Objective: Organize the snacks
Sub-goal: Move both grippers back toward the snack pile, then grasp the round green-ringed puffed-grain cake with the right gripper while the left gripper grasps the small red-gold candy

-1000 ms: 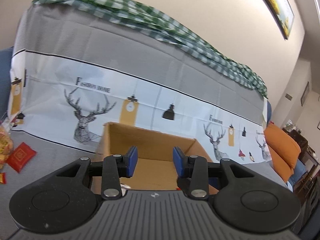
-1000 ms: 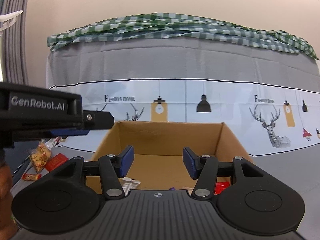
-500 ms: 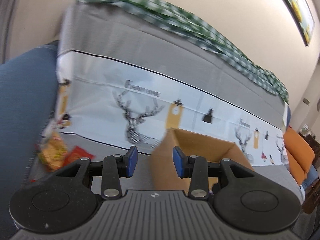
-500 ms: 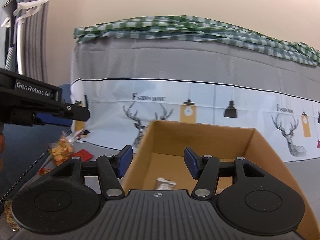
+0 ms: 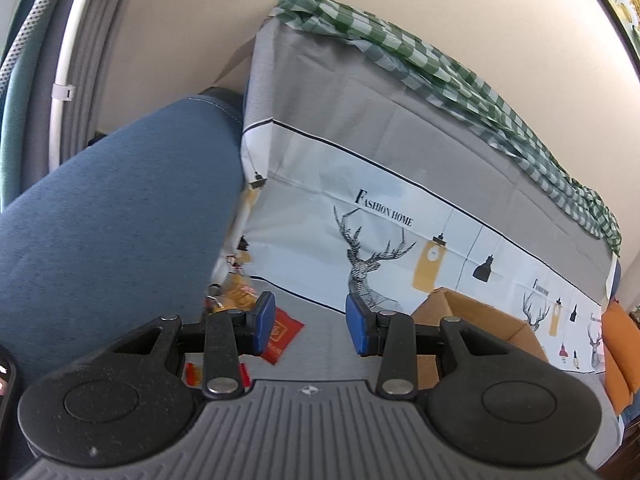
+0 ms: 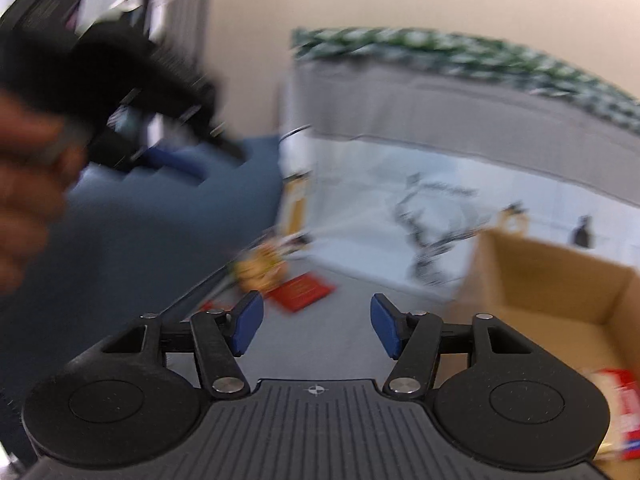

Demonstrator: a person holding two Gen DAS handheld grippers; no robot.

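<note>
A cardboard box [image 5: 476,316] stands open on the grey sofa seat, at the right in both views [image 6: 552,276]; a red-and-white snack pack [image 6: 616,408] lies inside it. Loose snacks lie in the seat's left corner: a flat red packet [image 5: 282,334], an orange-yellow snack bag [image 5: 240,292] and a small red wrapper [image 5: 194,372]. The red packet [image 6: 302,290] and the orange bag [image 6: 260,266] also show, blurred, in the right wrist view. My left gripper [image 5: 310,330] is open and empty above the red packet. My right gripper [image 6: 316,324] is open and empty, with the left tool [image 6: 132,92] at its upper left.
A blue sofa armrest [image 5: 112,208] rises at the left beside the snacks. The sofa back [image 5: 400,200] carries a grey and white deer-print cover with a green checked cloth [image 5: 440,64] on top. An orange cushion [image 5: 618,352] lies at the far right.
Both grippers have swung left, from over the cardboard box toward the loose snacks by the armrest. Both stay open and empty. The right wrist view is now motion-blurred.
</note>
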